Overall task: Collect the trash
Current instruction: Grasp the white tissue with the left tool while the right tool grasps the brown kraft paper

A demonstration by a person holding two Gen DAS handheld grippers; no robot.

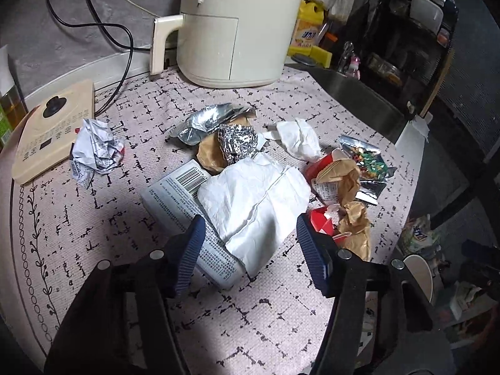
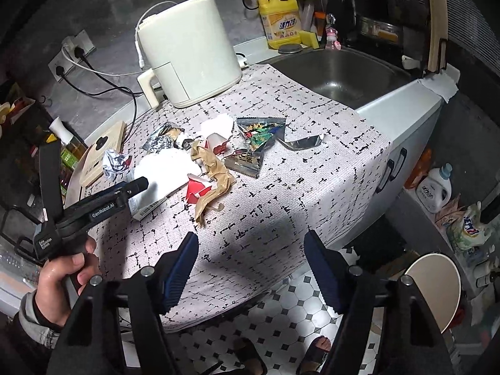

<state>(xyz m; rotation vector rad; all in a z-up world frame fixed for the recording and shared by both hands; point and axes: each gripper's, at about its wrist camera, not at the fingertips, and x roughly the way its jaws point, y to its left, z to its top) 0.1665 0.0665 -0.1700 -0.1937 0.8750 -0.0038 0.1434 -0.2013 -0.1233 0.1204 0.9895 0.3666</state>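
Trash lies in a heap on the patterned tablecloth (image 1: 281,312). A large white tissue (image 1: 253,193) rests on a white printed box (image 1: 187,206). Around them lie a foil ball (image 1: 239,139), a silver foil bag (image 1: 203,122), a crumpled white paper (image 1: 300,137), a crumpled printed paper (image 1: 93,150), red cartons with brown paper (image 1: 340,184) and a colourful snack wrapper (image 1: 368,159). My left gripper (image 1: 250,228) is open, its jaws either side of the large tissue, low over it. My right gripper (image 2: 251,247) is open and empty, above the table's front edge, well short of the heap (image 2: 200,168).
A cream air fryer (image 1: 237,25) stands at the back, with black and white cables behind it. A beige induction cooker (image 1: 47,131) sits at the left. A steel sink (image 2: 340,72) lies to the right, a yellow detergent bottle (image 2: 281,22) behind it. A round stool (image 2: 434,287) stands on the tiled floor.
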